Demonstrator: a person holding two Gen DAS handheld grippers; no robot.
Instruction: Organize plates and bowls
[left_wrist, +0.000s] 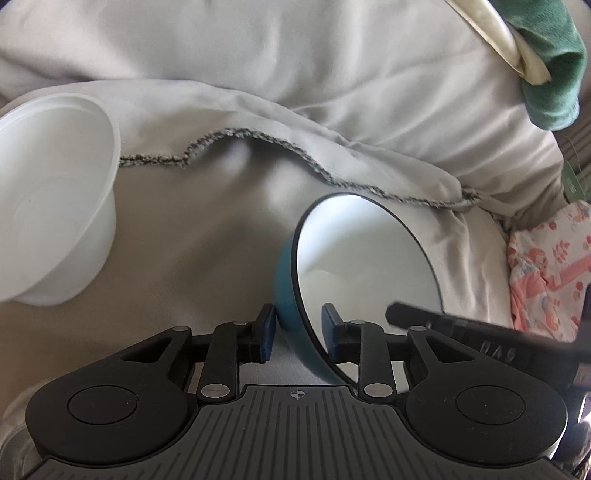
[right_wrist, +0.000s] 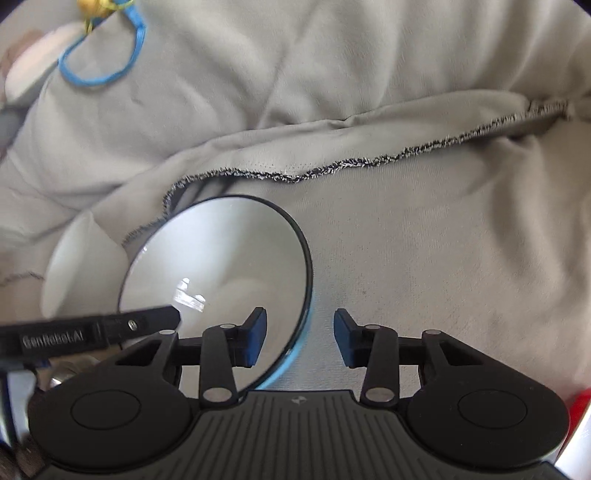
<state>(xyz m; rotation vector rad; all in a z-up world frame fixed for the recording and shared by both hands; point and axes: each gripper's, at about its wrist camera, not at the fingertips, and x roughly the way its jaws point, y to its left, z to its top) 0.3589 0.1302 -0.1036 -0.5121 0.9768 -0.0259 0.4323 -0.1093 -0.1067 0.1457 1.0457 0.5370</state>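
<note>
A bowl, blue outside and white inside (left_wrist: 362, 258), rests tilted on grey cloth. My left gripper (left_wrist: 298, 330) straddles its rim, one pad outside and one inside, and looks shut on it. The same bowl (right_wrist: 221, 273) shows in the right wrist view. My right gripper (right_wrist: 300, 338) also straddles the bowl's rim with wide jaws, the left pad inside, the right pad apart from it. A white plastic bowl (left_wrist: 55, 195) lies tilted at the left, and also behind the blue bowl in the right wrist view (right_wrist: 81, 266).
Rumpled grey cloth (left_wrist: 295, 92) with a frayed dark edge covers the surface. Green fabric (left_wrist: 550, 62) and pink patterned cloth (left_wrist: 546, 277) lie at the right. A blue band (right_wrist: 107, 55) lies at the upper left in the right wrist view.
</note>
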